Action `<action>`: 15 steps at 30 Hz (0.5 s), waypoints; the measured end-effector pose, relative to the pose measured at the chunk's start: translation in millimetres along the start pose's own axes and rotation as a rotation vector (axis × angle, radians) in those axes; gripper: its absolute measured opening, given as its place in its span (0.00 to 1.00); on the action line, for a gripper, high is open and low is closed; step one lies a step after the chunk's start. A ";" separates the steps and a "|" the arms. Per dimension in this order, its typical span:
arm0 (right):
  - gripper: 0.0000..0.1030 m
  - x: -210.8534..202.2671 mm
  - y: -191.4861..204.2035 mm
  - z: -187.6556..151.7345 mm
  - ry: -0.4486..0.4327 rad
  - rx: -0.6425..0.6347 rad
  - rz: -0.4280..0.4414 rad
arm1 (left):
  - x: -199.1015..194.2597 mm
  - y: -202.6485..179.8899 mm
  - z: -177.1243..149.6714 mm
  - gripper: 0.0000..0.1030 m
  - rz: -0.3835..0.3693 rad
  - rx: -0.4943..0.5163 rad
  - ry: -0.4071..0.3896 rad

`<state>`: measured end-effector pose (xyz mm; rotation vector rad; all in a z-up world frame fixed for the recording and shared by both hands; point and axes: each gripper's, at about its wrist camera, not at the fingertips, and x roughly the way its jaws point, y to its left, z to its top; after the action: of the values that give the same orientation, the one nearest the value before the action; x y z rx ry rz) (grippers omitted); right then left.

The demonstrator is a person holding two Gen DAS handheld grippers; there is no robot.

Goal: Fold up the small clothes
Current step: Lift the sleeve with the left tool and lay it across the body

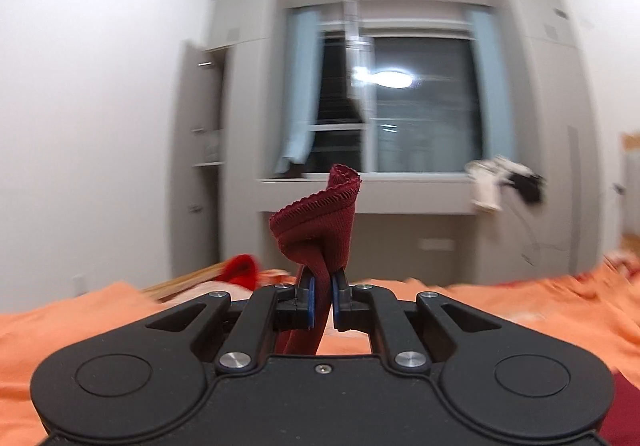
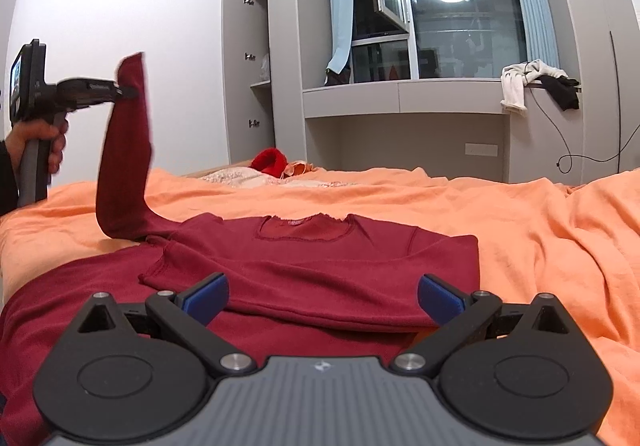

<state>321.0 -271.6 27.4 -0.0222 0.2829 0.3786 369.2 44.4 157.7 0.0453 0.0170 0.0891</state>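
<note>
1. Left wrist view: my left gripper (image 1: 322,298) is clamped tight on the sleeve (image 1: 320,218) of the dark red top. The blue pads pinch the cloth w/ almost no gap, and the cuff curls up at 12 o'clock. It's a fine rib knit w/ a scalloped hem edge, soft enough to flop over itself. I judge the pinch sits near the cuff so the whole sleeve can be swung across the body. The rest of the room is smeared w/ blur.

2. Same view, bg: orange bedspread (image 1: 500,310) runs 9 to 3 o'clock, wrinkled and matte.

3. Right wrist view: my right gripper (image 2: 322,298) is wide open, holding nothing. It hangs low over the top's body (image 2: 320,274), jaws on either side of a folded edge – prob. ready to pin or pinch it.

4. Same view: the top lies flat on the bedspread (image 2: 540,246) at centre, neckline (image 2: 304,228) toward 12. Right side looks already folded in, a straight edge at 2 o'clock.

5. At 10 o'clock the left gripper (image 2: 128,91) holds the sleeve (image 2: 128,150) up – a hanging tube, taut from shoulder to jaws. The person's hand (image 2: 36,148) grips the handle at 9.
</note>
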 end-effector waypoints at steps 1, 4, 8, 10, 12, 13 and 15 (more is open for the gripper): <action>1.00 -1.2 -0.7 0.8 -0.004 0.002 -0.003 | -1.9 -20.1 -7.5 0.08 -0.025 0.024 0.008; 1.00 -4.9 -2.8 3.3 -0.019 0.003 -0.018 | -8.2 -76.6 -39.2 0.08 -0.114 0.093 0.049; 1.00 -7.4 -8.6 5.4 -0.028 0.016 -0.046 | -13.1 -124.8 -92.3 0.08 -0.217 0.145 0.143; 1.00 -8.3 -12.3 5.5 -0.027 0.031 -0.059 | -15.4 -139.8 -116.2 0.08 -0.258 0.164 0.198; 1.00 -8.5 -15.5 5.0 -0.023 0.045 -0.067 | -20.8 -148.6 -142.8 0.09 -0.307 0.173 0.274; 1.00 -8.0 -16.9 4.5 -0.019 0.051 -0.071 | -24.3 -147.9 -153.4 0.10 -0.326 0.178 0.305; 1.00 -6.4 -18.5 3.2 -0.009 0.060 -0.077 | -25.6 -149.2 -172.3 0.11 -0.353 0.188 0.365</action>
<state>323.0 -290.9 31.7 0.0278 0.2836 0.2939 353.6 -98.6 -20.9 0.2124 0.3974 -0.2589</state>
